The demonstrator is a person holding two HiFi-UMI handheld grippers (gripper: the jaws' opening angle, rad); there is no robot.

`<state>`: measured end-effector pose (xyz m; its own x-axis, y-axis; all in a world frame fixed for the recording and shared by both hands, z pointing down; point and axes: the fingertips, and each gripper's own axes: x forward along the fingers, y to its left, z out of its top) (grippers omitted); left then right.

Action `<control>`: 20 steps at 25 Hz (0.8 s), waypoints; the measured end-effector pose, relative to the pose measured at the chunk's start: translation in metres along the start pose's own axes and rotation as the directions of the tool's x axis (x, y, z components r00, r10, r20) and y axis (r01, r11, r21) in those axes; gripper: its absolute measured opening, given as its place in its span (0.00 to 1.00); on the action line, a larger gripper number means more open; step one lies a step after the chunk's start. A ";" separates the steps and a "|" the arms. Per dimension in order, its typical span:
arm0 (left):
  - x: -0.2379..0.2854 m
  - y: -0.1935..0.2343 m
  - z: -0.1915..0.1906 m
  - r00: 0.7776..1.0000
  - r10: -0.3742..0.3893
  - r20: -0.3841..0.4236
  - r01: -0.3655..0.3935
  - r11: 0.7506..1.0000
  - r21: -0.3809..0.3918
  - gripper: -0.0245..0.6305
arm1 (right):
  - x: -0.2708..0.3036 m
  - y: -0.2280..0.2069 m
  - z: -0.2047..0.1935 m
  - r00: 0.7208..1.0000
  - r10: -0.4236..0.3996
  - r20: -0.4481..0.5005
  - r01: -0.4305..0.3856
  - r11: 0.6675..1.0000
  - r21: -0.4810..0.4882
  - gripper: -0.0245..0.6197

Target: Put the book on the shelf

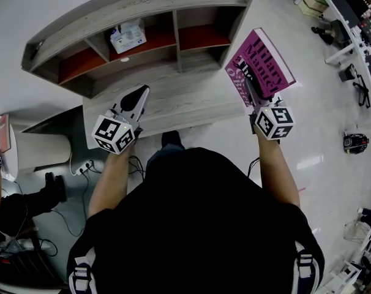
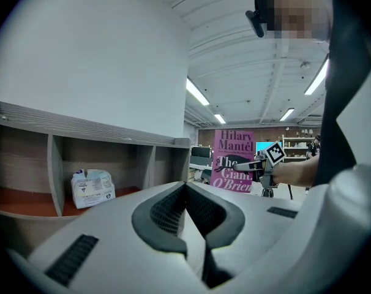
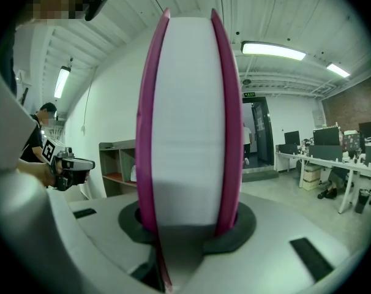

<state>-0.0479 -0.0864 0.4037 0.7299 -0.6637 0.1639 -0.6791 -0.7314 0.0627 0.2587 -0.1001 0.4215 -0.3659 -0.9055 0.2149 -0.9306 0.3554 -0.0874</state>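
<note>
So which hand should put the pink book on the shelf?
Right. The right gripper clamps the book upright beside the shelf; the left gripper is shut and empty.

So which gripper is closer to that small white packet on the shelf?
Left. The left gripper hangs in front of the small white packet; the right gripper, clamping a pink-covered book, is right of the grey wooden shelf.

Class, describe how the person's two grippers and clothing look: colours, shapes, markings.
The left gripper and right gripper are both white, tapering shells with dark ribbed pads. Each carries a white cube bearing black square markers. The person wears a black short-sleeved top.
</note>
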 end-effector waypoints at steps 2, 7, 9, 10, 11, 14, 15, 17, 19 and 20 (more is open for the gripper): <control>0.002 0.001 -0.002 1.000 -0.005 -0.001 0.005 1.000 -0.001 0.07 | 0.001 -0.001 0.000 1.000 -0.001 -0.001 0.001 1.000 -0.005 0.27; 0.006 0.006 -0.007 1.000 -0.016 -0.009 0.016 1.000 0.000 0.07 | 0.005 -0.005 0.001 1.000 -0.014 0.000 0.014 1.000 -0.014 0.27; 0.007 0.009 -0.006 1.000 -0.015 -0.006 0.015 1.000 -0.002 0.07 | 0.006 -0.006 0.001 1.000 -0.017 -0.002 0.017 1.000 -0.015 0.27; 0.007 0.010 -0.005 1.000 -0.017 -0.004 0.017 1.000 -0.001 0.07 | 0.006 -0.007 0.001 1.000 -0.018 -0.002 0.018 1.000 -0.014 0.27; 0.008 0.011 -0.004 1.000 -0.019 -0.003 0.019 1.000 0.001 0.07 | 0.007 -0.007 0.001 1.000 -0.020 -0.002 0.020 1.000 -0.014 0.27; 0.011 0.016 -0.004 1.000 -0.028 -0.003 0.028 1.000 -0.001 0.07 | 0.013 -0.007 0.002 1.000 -0.024 -0.005 0.024 1.000 -0.015 0.27; 0.012 0.019 -0.006 1.000 -0.030 -0.005 0.030 1.000 -0.003 0.07 | 0.016 -0.006 0.003 1.000 -0.025 -0.006 0.025 1.000 -0.016 0.27; 0.014 0.022 -0.008 0.999 -0.032 -0.010 0.032 0.999 -0.006 0.07 | 0.021 -0.006 0.004 1.000 -0.026 -0.007 0.026 1.000 -0.016 0.27; 0.015 0.020 -0.010 0.999 -0.036 -0.011 0.036 0.999 -0.008 0.07 | 0.018 -0.006 0.004 1.000 -0.029 -0.007 0.028 1.000 -0.013 0.27; 0.015 0.018 -0.010 0.999 -0.038 -0.011 0.038 0.999 -0.009 0.07 | 0.015 -0.006 0.003 1.000 -0.030 -0.007 0.030 0.999 -0.012 0.27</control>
<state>-0.0501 -0.1074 0.4168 0.7546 -0.6333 0.1720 -0.6513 -0.7548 0.0780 0.2589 -0.1167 0.4221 -0.3379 -0.9140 0.2243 -0.9411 0.3309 -0.0692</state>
